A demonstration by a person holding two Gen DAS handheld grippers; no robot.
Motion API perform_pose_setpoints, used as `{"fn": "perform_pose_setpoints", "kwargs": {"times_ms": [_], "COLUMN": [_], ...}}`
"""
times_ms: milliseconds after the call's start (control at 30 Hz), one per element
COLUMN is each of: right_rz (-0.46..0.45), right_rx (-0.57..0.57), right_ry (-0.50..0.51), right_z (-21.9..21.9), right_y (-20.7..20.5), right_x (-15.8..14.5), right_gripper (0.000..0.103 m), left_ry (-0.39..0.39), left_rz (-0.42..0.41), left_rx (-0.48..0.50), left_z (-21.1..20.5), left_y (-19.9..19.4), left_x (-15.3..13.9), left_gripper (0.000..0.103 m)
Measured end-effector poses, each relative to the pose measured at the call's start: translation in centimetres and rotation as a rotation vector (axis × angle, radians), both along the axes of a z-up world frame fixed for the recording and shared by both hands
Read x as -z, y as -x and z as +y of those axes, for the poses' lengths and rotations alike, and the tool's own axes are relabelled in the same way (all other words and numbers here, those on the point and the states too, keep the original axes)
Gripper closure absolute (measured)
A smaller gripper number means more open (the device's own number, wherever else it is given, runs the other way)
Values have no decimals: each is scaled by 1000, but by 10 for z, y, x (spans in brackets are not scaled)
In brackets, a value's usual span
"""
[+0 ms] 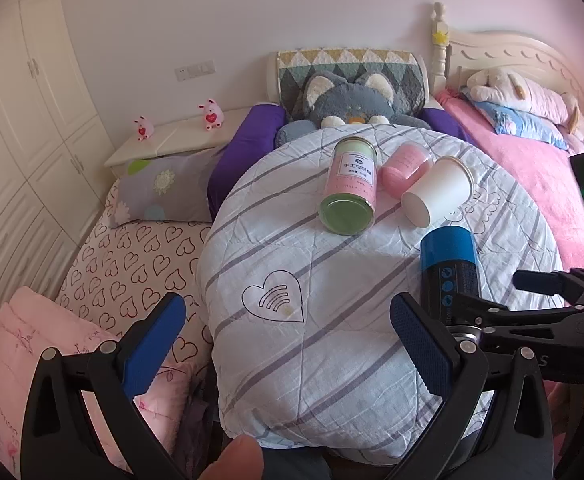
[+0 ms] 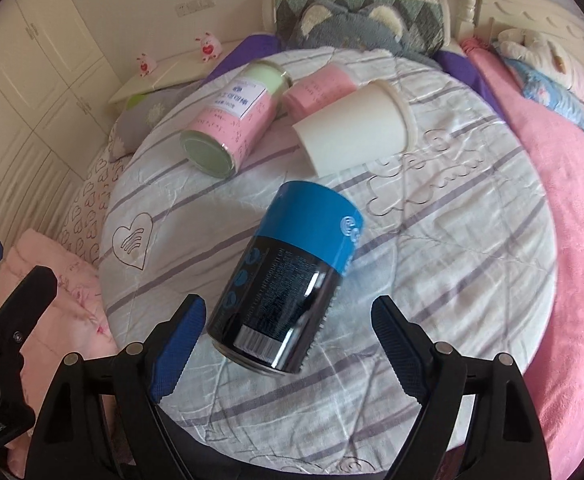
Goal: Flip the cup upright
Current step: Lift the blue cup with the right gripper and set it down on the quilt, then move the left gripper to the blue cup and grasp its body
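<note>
A white paper cup [image 1: 438, 191] [image 2: 354, 134] lies on its side on a striped quilt-covered round surface [image 1: 332, 280] [image 2: 432, 240], base toward me. A pink cup [image 1: 406, 168] [image 2: 318, 88] lies on its side just behind it. A pink and green jar [image 1: 350, 186] [image 2: 229, 120] and a blue and black can [image 1: 448, 268] [image 2: 287, 276] also lie on their sides. My left gripper [image 1: 287, 340] is open and empty over the quilt's near left. My right gripper [image 2: 287, 340] is open, its fingers either side of the can's near end, not touching it.
A grey cat plush [image 1: 352, 100] and a patterned cushion [image 1: 352, 68] sit behind the quilt. A pink bed [image 1: 532, 184] lies to the right, a heart-print sheet [image 1: 131, 260] and pink folded blanket [image 1: 31, 360] to the left. A bedside shelf [image 1: 171, 136] stands at the far left.
</note>
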State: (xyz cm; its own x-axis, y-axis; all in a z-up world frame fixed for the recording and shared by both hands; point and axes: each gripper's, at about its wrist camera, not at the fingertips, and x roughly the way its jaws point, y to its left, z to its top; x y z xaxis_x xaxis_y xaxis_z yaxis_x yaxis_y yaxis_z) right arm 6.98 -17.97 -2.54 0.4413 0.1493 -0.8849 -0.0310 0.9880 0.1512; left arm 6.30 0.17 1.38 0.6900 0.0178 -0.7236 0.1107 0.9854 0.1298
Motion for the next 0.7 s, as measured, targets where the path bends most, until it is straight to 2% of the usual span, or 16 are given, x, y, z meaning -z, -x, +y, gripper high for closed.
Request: {"fn": "perform_pose_setpoints", "kwargs": {"times_ms": [300, 700], "right_rz": [-128, -187], "right_rx": [94, 169], "right_ry": [47, 41], "right_z": [-25, -54], "right_y": [50, 99], "right_x": [-25, -23], "right_gripper": [17, 17], "left_ry": [-31, -38], "left_rz": [-5, 30], "left_rx": [42, 119], "left_z": [-30, -63], "left_y": [19, 29], "left_x": [7, 26], "left_gripper": [0, 0]}}
